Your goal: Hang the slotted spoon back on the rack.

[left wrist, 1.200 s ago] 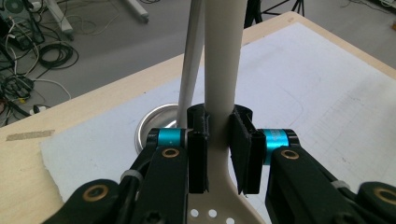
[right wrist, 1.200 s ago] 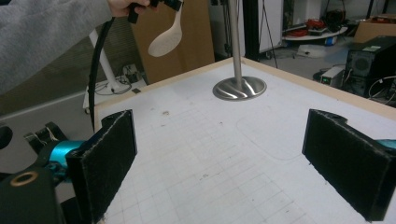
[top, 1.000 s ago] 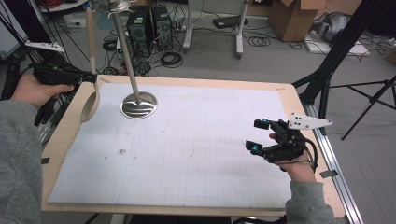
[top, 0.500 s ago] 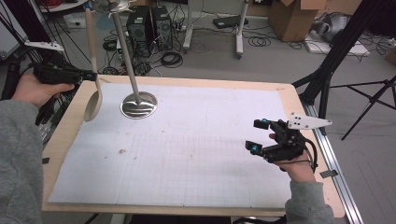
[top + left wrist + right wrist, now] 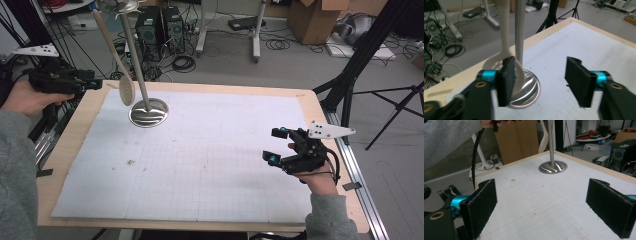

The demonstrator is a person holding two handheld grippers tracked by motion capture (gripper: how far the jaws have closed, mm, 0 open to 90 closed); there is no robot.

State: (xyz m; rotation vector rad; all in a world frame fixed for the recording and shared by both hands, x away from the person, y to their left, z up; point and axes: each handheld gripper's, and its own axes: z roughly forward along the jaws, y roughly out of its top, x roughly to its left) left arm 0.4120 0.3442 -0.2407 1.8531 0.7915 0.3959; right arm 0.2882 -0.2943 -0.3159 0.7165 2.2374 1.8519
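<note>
- The left hand-held gripper [image 5: 97, 84] sits at the far left edge of the table [image 5: 320, 112], held level and pointing toward the stand.
- Its jaws have just been opening. In the left gripper view they stand well apart, with a wide gap between the two black pads [image 5: 507, 80].
- The wooden spoon [image 5: 118, 65] hangs from the top of the stand, its handle slanting up toward the stand's upper end and its bowl lowest.
- The spoon is pale, unfinished-looking wood: a long slim handle that widens into an oval, shallow bowl. The bowl is blurred in the left gripper view [image 5: 515, 72].
- The bowl hangs just beside the left hand-held gripper's tips, close to the pole and above the base. In the left gripper view it lies next to one pad; whether it still touches that pad cannot be told. The pads do not clamp it.
- The stand [image 5: 142, 95] is polished metal: a round, domed base [image 5: 148, 113] on the table's white gridded mat [image 5: 210, 165] and a thin pole leaning slightly as it rises.
- The right hand-held gripper [image 5: 274, 146] is held above the table's right side, well apart from the stand. Its jaws are wide apart with nothing between them; the right gripper view shows the bare mat between the pads [image 5: 482, 202].
</note>
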